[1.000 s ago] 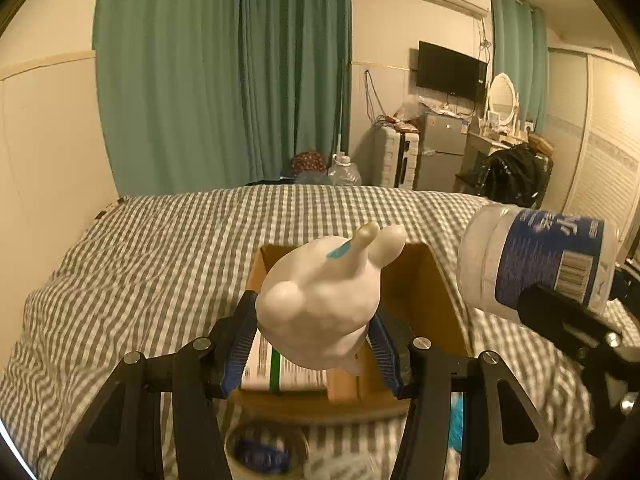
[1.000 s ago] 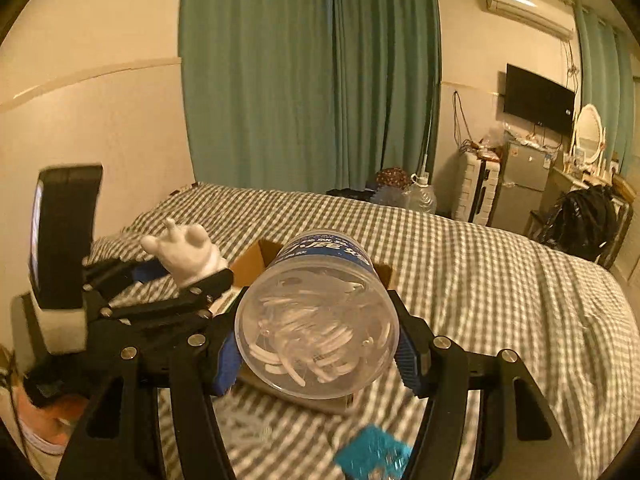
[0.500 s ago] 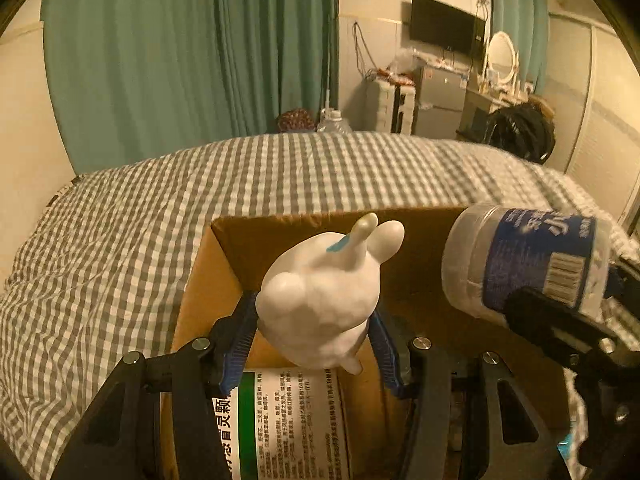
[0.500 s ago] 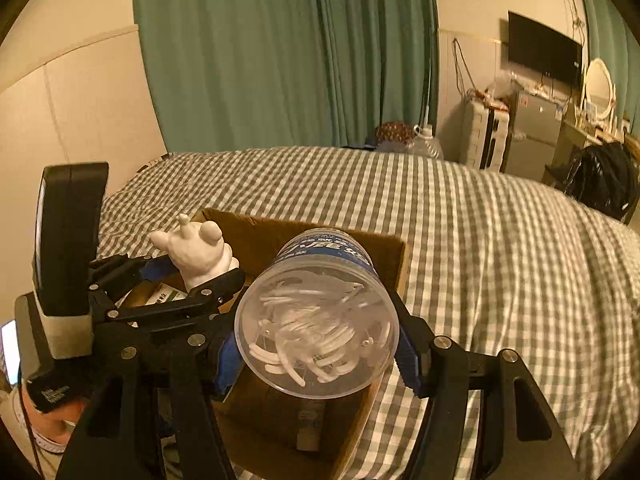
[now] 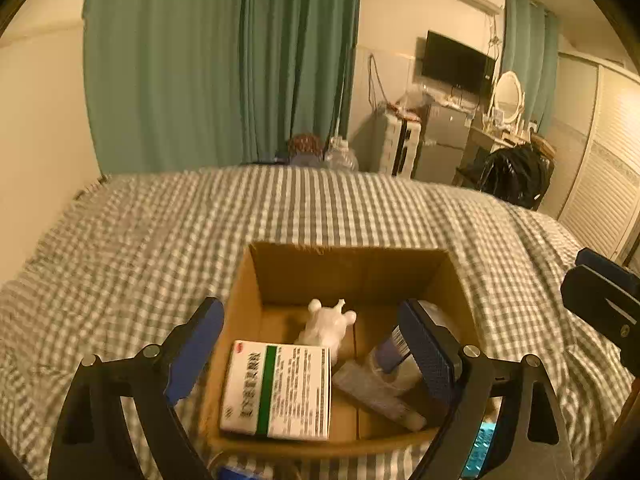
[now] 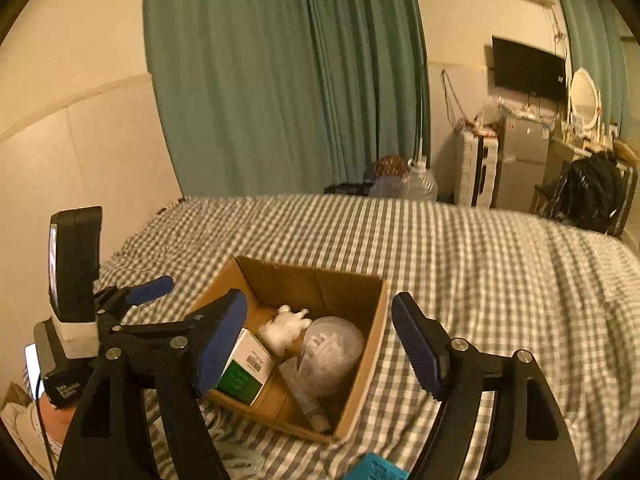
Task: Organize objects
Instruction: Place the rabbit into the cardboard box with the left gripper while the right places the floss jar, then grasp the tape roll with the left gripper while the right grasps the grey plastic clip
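Above the cardboard box (image 5: 348, 268), left tongs (image 5: 316, 344) and right tongs (image 6: 320, 344), both wide apart, empty.

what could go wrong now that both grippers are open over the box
The left gripper and right gripper both hang open just above the cardboard box, so a careless pull back could catch its rim and drag it across the soft bed. The clear jar lies on its side against a tube and may roll onto the white toy. The box already looks crowded with the green and white carton, so further items may not settle flat.
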